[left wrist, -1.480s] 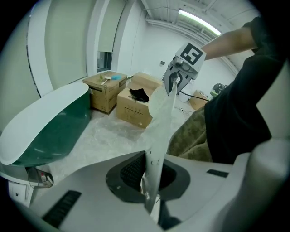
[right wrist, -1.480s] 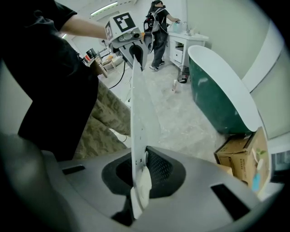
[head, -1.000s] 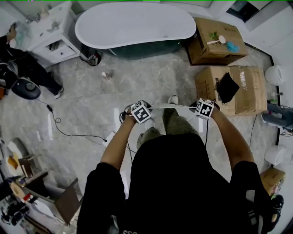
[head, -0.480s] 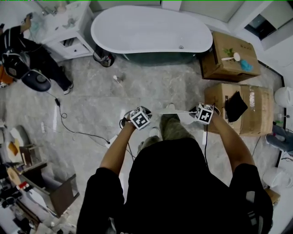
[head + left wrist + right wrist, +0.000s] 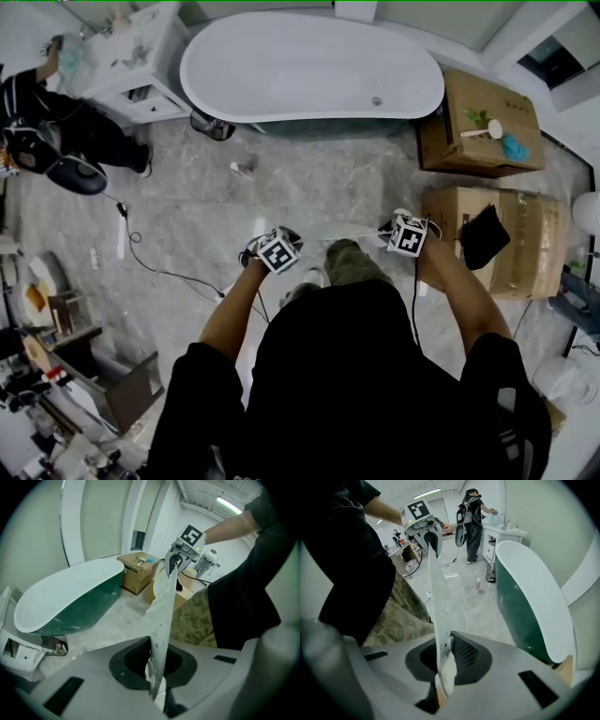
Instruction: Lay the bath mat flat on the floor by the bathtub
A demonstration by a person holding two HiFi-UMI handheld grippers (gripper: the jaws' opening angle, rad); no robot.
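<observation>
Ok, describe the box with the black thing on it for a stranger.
Start at the white bathtub. Off its right end in the head view stand two cardboard boxes; take the box farther from the tub. Only it has a black item on top; the other box carries a blue thing.

Grey marbled floor (image 5: 319, 192) carries bathtub (image 5: 309, 66), cardboard boxes (image 5: 483, 127), black cable (image 5: 150, 270).

No legible text, brand, number or sign found. Only coded black-and-white square patterns noted: one on the left cube (image 5: 278, 253) of the left gripper (image 5: 157, 686), eight o'clock of head-view centre; one on the right cube (image 5: 409, 236) of the right gripper (image 5: 440, 677), three o'clock.
</observation>
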